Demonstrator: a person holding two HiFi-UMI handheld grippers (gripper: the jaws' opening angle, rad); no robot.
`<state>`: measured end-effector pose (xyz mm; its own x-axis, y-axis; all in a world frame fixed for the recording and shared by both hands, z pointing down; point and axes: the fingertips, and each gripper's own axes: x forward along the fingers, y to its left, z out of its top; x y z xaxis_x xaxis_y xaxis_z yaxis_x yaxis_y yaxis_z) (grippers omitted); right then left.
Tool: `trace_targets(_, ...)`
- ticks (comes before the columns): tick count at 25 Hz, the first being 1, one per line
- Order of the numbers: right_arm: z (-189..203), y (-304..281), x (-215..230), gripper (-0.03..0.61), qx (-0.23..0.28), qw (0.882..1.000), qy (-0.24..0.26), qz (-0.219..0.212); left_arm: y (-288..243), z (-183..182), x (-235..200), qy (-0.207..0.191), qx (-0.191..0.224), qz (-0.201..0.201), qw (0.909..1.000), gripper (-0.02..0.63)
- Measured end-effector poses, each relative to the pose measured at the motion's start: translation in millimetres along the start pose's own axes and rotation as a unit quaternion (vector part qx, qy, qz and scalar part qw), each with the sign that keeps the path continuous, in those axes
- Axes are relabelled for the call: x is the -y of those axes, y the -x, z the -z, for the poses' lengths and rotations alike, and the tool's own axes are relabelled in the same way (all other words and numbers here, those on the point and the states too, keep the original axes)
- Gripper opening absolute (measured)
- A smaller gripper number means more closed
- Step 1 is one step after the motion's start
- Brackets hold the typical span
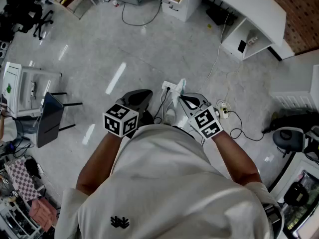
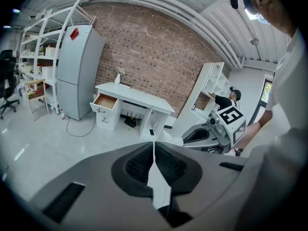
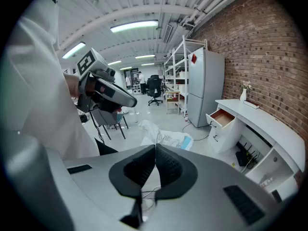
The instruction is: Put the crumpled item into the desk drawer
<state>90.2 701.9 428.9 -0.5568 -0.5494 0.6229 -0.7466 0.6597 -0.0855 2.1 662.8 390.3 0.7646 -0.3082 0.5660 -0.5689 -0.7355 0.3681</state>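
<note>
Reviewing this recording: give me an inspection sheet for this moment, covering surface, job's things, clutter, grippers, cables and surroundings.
Surface: grey polished floor; white desk ahead.
Job's things: crumpled item held at the right gripper's tips; desk drawer open, looks empty.
Clutter: small vase on the desk.
Grippers: left gripper shut, empty; right gripper shut on the crumpled item.
Cables: cable loose across the floor; power strip near the person.
Surroundings: fridge, brick wall, chair.
</note>
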Motion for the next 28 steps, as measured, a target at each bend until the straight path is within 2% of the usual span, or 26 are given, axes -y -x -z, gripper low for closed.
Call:
trace_targets(7, -14, -27, 24, 0.029, -0.002, 1.0, 0.006, 0.005, -19, -15, -33, 0.0, 0.001, 0.009, 1.0, 0.031)
trace_targets(12, -33, -57, 50, 0.029, -0.013, 1.0, 0.002, 0.009, -37, -40, -72, 0.0, 0.006, 0.028, 0.9996, 0.031)
trace_targets(15, -56, -85, 76, 0.029, -0.02, 1.0, -0.009, 0.016, -50, -61, -117, 0.001, 0.006, 0.04, 0.9992, 0.031)
trace_targets(19, -99, -130, 132, 0.029, -0.032, 0.999, -0.018, 0.039, -79, -109, -188, -0.003, 0.002, 0.061, 0.9981, 0.031)
trace_targets(24, -182, -205, 198, 0.029, -0.05, 0.997, -0.014, 0.055, -98, -188, -289, 0.002, 0.014, 0.084, 0.9963, 0.031)
trace_targets(28, -239, -266, 253, 0.029, -0.061, 0.996, -0.001, 0.065, -106, -233, -369, -0.003, 0.016, 0.088, 0.996, 0.031)
